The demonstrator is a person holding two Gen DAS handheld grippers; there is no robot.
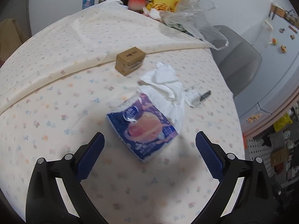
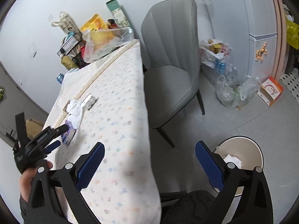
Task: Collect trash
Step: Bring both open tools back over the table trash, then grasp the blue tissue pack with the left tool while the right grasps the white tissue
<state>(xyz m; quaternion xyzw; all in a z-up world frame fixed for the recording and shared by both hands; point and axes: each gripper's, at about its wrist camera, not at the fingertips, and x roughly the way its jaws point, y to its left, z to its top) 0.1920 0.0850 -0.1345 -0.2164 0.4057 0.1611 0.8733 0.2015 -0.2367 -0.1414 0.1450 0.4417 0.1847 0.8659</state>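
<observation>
Left wrist view: the left gripper (image 1: 149, 149) hangs spread wide around the blue tissue pack (image 1: 143, 128), crumpled tissue (image 1: 164, 84) at one o'clock. Closing now might squash that slippery wrapper sideways. Right gripper (image 2: 149, 160) gapes empty, bin (image 2: 246, 153) at three o'clock.

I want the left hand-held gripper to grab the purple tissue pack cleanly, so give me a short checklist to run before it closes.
1. Left hand-held gripper open wide enough for the purple tissue pack: ok.
2. Pack between the fingers: not ok, it lies just ahead of the tips.
3. Crumpled white tissue clear of the pack: not ok, it touches the far end.
4. Small cardboard box out of the way: ok, apart.
5. Right hand-held gripper free: ok, open and holding nothing.
6. Trash bin has room: cannot tell, partly hidden.
</observation>
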